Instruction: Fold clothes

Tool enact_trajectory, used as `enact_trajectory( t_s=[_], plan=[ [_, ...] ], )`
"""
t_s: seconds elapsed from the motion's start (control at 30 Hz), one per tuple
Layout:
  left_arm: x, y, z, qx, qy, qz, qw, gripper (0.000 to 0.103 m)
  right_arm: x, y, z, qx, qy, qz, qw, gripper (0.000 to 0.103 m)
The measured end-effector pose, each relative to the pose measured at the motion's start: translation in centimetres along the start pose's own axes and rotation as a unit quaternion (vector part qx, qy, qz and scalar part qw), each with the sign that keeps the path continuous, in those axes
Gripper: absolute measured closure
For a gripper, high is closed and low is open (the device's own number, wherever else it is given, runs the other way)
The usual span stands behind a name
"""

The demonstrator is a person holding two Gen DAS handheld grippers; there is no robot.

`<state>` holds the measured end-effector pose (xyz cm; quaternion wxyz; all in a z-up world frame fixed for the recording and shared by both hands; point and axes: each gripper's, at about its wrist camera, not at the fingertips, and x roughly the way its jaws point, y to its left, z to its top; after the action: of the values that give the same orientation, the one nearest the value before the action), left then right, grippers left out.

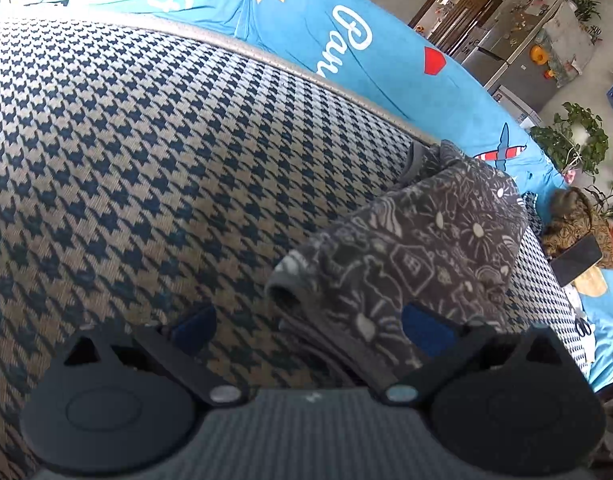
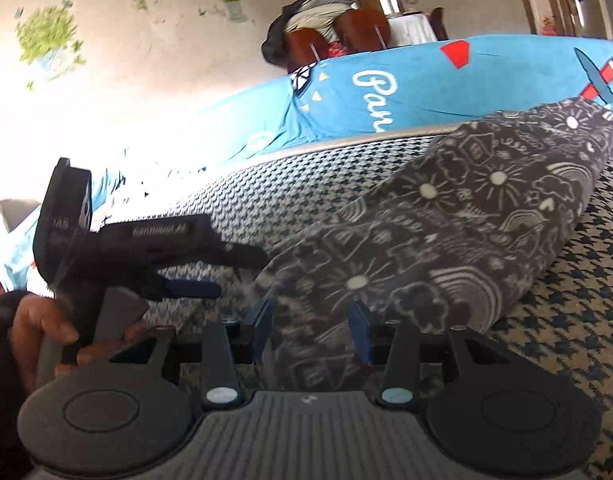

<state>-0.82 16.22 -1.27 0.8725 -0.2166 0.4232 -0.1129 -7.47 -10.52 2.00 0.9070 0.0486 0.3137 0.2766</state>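
Left gripper: jaws wide apart, blue pads clear of everything. The rolled cuff end of the dark grey garment with a white doodle print lies between them, nearer the right pad, not pinched. In the right wrist view the same tool sits at the left, held by a hand in a dark sleeve, fingers pointing at the garment's near end.

Right gripper: jaws part open, straddling the near edge of the garment. Fabric sits between the pads; I can't tell whether they press on it, it looks loose.

Garment location: on the navy-and-beige houndstooth cover, lying as a long narrow band running away to the right, with a blue cartoon-print sheet behind it.

Progress, my read: lengthwise folds look done, since it is already narrow and several layers thick. Still open: folding end to end into a compact stack, then smoothing. Roughly mid-task.

Containers: none near the work area. No basket or bin visible, so nothing to report inside one.
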Motion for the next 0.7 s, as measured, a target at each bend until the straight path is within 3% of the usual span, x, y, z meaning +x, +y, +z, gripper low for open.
enact_trajectory(
  t_s=[0.4,0.53,0.7],
  plan=[
    [0.1,-0.1,-0.4,-0.009,0.010,-0.015,0.9998,0.000,2.3,4.7,-2.2,-0.137,0.030,-0.040,0.989,0.049],
    [-0.1,0.5,-0.4,-0.029,0.024,-0.043,0.9984,0.000,3.8,5.7,-3.1,-0.193,0.040,-0.065,0.978,0.043],
    [0.4,0.7,-0.3,-0.050,0.038,-0.073,0.9953,0.000,5.3,7.1,-4.8,-0.283,0.038,-0.111,0.952,0.043]
  ],
)
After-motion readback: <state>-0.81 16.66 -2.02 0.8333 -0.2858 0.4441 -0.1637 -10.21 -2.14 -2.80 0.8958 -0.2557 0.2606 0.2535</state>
